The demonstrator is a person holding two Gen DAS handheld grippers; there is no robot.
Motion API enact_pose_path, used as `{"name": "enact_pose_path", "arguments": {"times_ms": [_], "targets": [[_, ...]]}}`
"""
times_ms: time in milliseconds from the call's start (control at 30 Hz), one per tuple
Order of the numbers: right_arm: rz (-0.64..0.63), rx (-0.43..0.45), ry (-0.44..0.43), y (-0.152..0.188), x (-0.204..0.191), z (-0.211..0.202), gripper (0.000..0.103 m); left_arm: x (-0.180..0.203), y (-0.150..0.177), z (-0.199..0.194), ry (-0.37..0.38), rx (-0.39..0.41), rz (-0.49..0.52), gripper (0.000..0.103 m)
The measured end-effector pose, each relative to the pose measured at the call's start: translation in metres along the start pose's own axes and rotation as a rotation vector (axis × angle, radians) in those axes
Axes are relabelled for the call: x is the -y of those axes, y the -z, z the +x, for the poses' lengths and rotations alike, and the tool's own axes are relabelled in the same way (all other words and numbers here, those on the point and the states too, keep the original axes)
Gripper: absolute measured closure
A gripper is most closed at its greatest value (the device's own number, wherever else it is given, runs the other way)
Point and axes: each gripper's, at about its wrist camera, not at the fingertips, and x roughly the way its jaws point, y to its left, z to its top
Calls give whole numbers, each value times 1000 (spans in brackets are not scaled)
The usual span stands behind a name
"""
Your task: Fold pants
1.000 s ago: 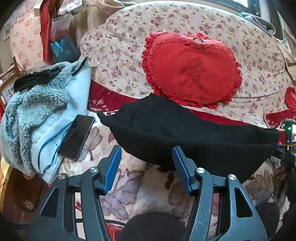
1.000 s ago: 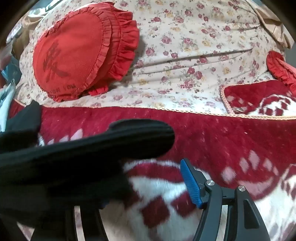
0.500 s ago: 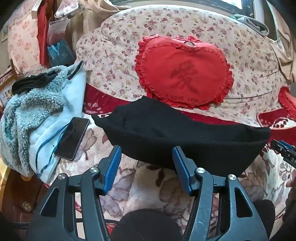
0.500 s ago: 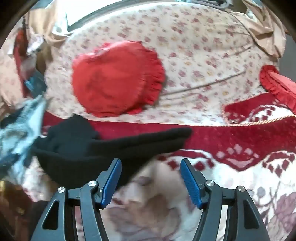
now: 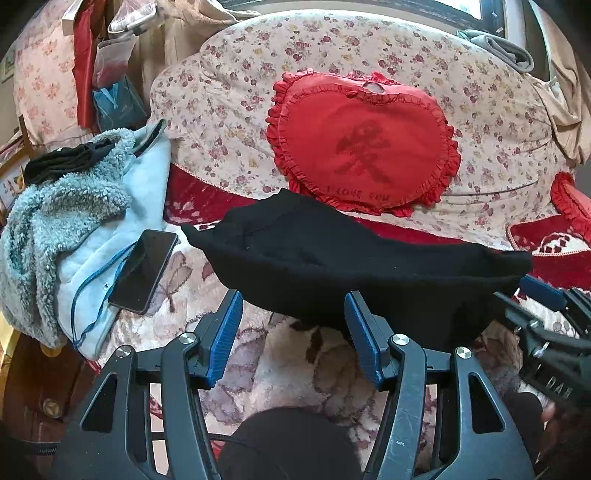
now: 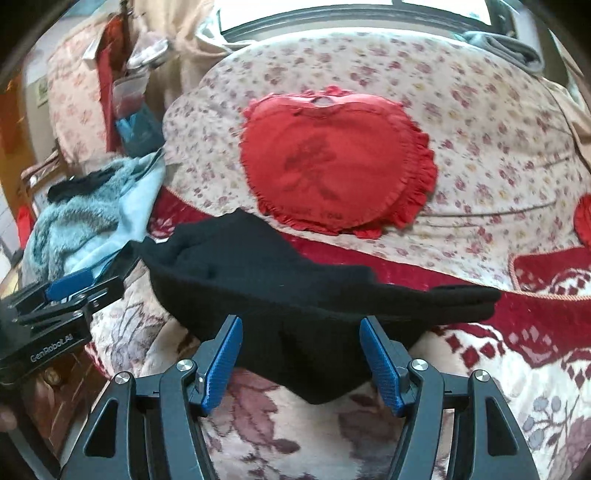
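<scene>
Black pants (image 5: pixel 354 258) folded on blanket (image 5: pixel 295 369) | both grippers' fingers apart, empty

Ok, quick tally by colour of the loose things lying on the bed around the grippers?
Black: 2, folded pants, phone
Red: 1, heart cushion
Pale blue: 1, fleece jacket
Total: 4

Soft daylight, apparently from window (image 6: pixel 332 7) behind; right view motion-blurred, left sharp; strong fisheye bending, dark corners.
</scene>
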Motion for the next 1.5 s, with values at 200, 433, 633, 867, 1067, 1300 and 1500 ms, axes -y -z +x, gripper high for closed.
{"name": "enact_pose_path", "arguments": {"times_ms": [200,433,633,867,1067,1300,1500], "targets": [[-7,-18,-46,-2,-7,1,39,2,3,2,6,-17,0,46],[12,-67,-51,-4,-9,9,39,4,2,5,12,-30,3,46],[14,-81,-15,-4,-9,12,39,6,3,7,19,-43,-2,46],[16,-98,-3,-4,-8,14,39,7,4,8,18,-44,4,46],[14,-105,-7,-3,-7,16,39,8,6,10,19,-49,2,46],[8,-115,-11,-2,-6,18,39,7,7,13,20,-59,-4,46],[7,-134,-12,1,-7,23,39,6,7,18,23,-77,-16,46]]}}
